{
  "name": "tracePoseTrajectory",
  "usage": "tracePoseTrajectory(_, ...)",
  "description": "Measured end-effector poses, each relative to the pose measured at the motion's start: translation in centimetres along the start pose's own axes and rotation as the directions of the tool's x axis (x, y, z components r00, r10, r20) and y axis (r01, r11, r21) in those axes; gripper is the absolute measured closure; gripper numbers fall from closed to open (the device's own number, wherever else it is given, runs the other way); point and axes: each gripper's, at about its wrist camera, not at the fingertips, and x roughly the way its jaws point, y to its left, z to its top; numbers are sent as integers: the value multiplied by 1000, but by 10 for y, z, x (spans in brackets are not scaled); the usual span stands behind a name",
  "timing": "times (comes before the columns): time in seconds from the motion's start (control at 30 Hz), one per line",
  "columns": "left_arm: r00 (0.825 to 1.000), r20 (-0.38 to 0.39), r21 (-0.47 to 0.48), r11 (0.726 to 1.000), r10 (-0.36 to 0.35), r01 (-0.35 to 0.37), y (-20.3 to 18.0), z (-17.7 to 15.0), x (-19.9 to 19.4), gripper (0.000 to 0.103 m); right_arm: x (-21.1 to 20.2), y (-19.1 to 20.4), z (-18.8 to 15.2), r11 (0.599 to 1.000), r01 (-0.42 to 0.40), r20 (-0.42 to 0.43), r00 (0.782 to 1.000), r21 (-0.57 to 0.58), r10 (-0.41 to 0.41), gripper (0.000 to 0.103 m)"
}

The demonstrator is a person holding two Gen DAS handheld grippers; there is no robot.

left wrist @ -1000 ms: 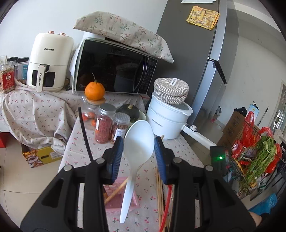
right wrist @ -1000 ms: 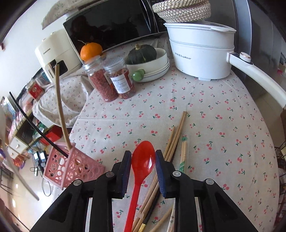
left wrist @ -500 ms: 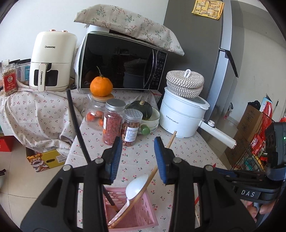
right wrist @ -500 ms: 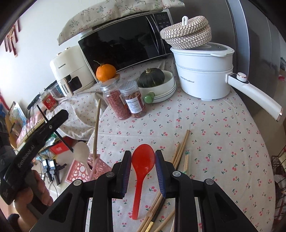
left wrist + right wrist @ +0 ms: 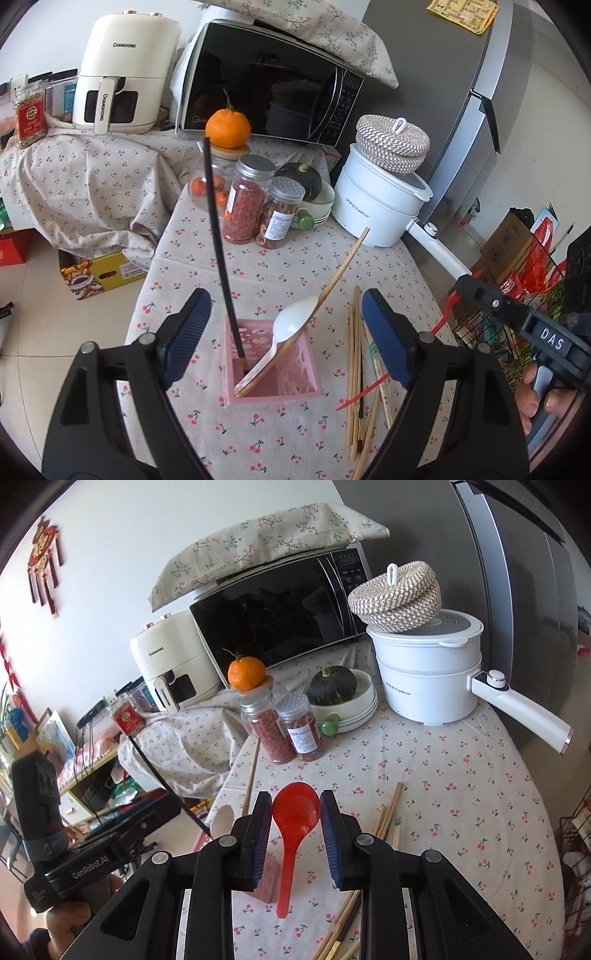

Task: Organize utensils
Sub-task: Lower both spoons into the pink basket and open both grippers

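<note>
The right gripper (image 5: pixel 296 814) is clamped on the bowl of a red spoon (image 5: pixel 293 829), whose handle hangs down between the fingers above the cherry-print tablecloth (image 5: pixel 443 775). The left gripper (image 5: pixel 284 334) holds nothing, fingers wide apart, above the pink basket (image 5: pixel 291 384). In the basket lean a white spoon (image 5: pixel 291 326), a wooden chopstick (image 5: pixel 343 264) and a black chopstick (image 5: pixel 218 236); loose chopsticks (image 5: pixel 356 354) lie just beside it.

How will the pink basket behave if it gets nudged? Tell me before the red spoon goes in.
The pink basket looks like thin perforated plastic, so probably light and easily slid on the tablecloth. The black chopstick and wooden chopstick lean far above its rim, so it may tip.
</note>
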Motion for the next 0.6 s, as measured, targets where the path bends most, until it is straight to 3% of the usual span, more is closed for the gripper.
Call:
tracePoseTrajectory(0.17, 998, -68, -50, 999, 9, -12, 25, -9, -10, 17, -27, 13, 14, 999, -37, 92, 995, 0, 37, 76)
tracePoseTrajectory(0.3, 994, -104, -29, 999, 28, -31, 39, -19, -18, 17, -39, 22, 21, 998, -65, 159, 985, -1, 64, 76)
tracePoseTrajectory(0.5, 987, -153, -10, 999, 47, -49, 54, -30, -22, 17, -26, 41, 19, 994, -108, 183, 977, -13, 109, 76)
tracePoseTrajectory(0.6, 985, -164, -7, 999, 45, -47, 57, -31, -22, 17, -11, 51, 14, 995, -86, 169, 981, -47, 93, 76)
